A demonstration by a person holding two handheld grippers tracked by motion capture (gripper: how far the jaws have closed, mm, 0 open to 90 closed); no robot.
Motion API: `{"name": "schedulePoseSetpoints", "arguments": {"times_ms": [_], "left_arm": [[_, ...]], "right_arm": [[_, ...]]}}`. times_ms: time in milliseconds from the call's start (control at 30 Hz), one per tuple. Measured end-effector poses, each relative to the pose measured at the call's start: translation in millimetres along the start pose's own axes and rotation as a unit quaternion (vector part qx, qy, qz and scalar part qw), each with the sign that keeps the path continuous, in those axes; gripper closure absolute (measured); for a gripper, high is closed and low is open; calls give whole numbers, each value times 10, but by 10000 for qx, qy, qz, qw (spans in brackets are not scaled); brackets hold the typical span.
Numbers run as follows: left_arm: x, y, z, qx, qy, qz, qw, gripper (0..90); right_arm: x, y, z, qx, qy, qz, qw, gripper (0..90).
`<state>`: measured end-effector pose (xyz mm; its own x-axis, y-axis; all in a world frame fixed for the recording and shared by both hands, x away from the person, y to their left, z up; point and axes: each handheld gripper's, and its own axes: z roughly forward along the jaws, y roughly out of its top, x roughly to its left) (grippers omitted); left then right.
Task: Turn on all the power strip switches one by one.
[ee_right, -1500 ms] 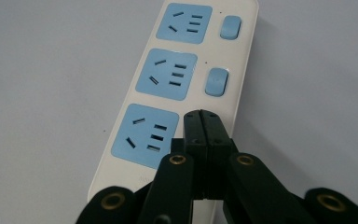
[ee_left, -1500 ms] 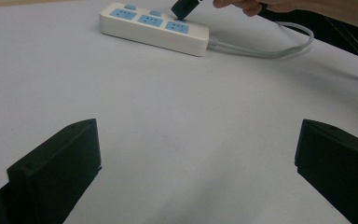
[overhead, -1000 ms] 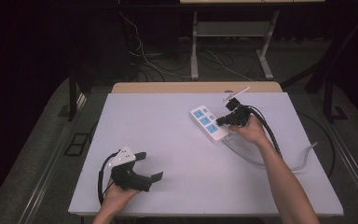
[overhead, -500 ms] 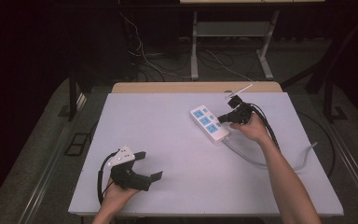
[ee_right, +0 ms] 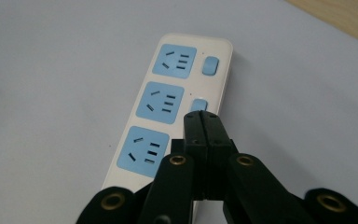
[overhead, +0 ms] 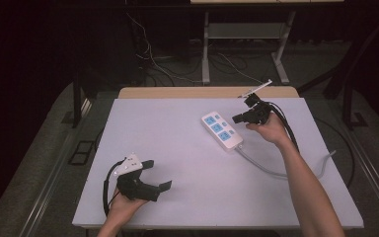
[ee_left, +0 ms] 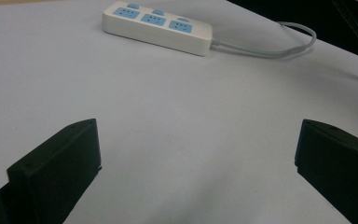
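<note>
A white power strip (overhead: 222,131) with three blue sockets lies at the back right of the table. In the right gripper view the power strip (ee_right: 168,107) has a blue switch (ee_right: 209,65) beside each socket. My right gripper (overhead: 238,118) is shut with nothing in it, and its tips (ee_right: 201,120) sit over the middle switch (ee_right: 196,103); I cannot tell whether they touch it. My left gripper (overhead: 157,175) rests near the front left of the table, its jaws wide open and empty (ee_left: 191,154). It faces the power strip (ee_left: 158,25) from far off.
The strip's grey cable (overhead: 276,173) runs along the white tabletop (overhead: 177,148) toward the right edge; the cable (ee_left: 270,46) also shows in the left gripper view. A wooden strip (overhead: 177,92) borders the table's back. Black cables trail from both grippers.
The right gripper has shifted slightly over the switch side of the strip, staying shut. The left gripper has not moved.
</note>
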<state>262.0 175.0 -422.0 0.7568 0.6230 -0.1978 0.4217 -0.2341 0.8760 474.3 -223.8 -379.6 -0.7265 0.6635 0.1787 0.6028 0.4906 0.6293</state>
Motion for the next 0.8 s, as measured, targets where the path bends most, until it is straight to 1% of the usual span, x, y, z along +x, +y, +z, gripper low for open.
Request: {"name": "schedulePoseSetpoints", "arguments": {"times_ms": [233,333,400,600,633,700,800], "left_arm": [[6,-1,-3,-2,-7,-8,10000,0],[9,1,-8,-11,-5,1,10000,0],[12,0,-8,-15,0,-12,10000,0],[17,-1,-12,-18,1,-8,10000,0],[19,-1,-12,-15,3,-11,10000,0],[24,-1,-10,-5,2,-21,10000,0],[22,-1,-13,-23,-3,-21,10000,0]], "right_arm": [[-15,111,-40,-67,-47,-6,10000,900],[-15,138,-36,-103,-31,-4,9999,900],[-9,164,-18,-120,-33,-33,9999,900],[12,221,70,-60,-31,-92,9999,900],[18,227,84,-78,-9,-59,10000,900],[20,234,118,-73,2,-72,9999,900],[15,237,172,-15,-8,-81,10000,900]]}}
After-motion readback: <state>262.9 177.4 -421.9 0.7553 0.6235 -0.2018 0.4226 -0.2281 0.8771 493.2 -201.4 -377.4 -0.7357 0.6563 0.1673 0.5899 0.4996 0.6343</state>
